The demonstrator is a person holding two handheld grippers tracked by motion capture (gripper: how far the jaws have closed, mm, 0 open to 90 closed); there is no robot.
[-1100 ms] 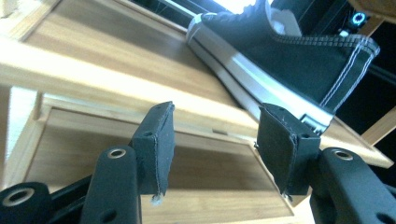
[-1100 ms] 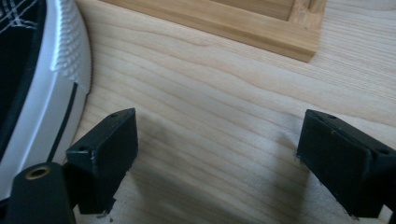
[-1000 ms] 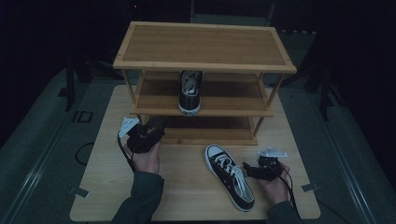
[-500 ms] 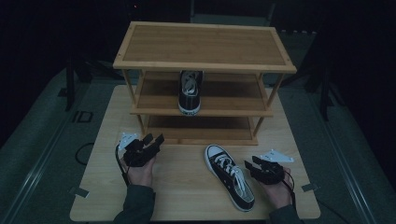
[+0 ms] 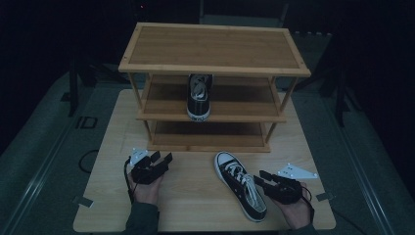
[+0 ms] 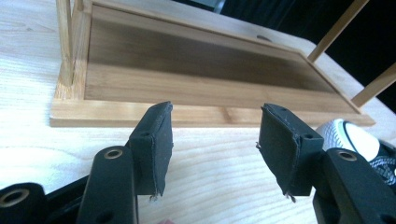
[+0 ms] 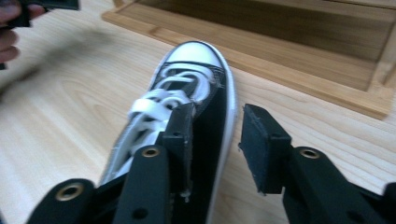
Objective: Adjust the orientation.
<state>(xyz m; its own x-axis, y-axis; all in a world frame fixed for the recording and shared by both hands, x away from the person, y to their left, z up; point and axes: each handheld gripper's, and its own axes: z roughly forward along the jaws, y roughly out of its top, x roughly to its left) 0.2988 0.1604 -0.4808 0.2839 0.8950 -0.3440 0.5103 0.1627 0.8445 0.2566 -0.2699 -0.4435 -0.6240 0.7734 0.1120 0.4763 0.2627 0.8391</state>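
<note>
right hand-held gripper [image 5: 266,179]: lower right of the high view, at the heel end of the loose sneaker. Its jaws have just been closing, and in the right gripper view one pad sits inside the shoe's opening while the other stands outside the side wall with a gap showing, so the pads straddle the wall and do not yet pinch it.
loose sneaker [image 5: 241,184]: black canvas with white laces and white toe cap, lying sole-down on the worktop [image 5: 195,196] at lower centre-right of the high view, toe aimed up the frame toward the rack.
left hand-held gripper [image 5: 163,158]: lower left of the high view, low over the worktop, jaws spread with nothing between them; in the left gripper view they look at the rack's bottom shelf, with the sneaker's toe at the right edge.
shoe rack [image 5: 214,46]: three-tier bamboo rack across the middle and upper part of the high view, standing on the far half of the worktop.
shelved sneaker [image 5: 198,97]: matching black shoe on the middle shelf, centre of the frame, toe facing the camera.
done: one shoe of the pair is on the rack.
left: judged from this, the second shoe still needs a firm grip, a lift and a place on a shelf, likely beside its mate.
progress: roughly halfway.
</note>
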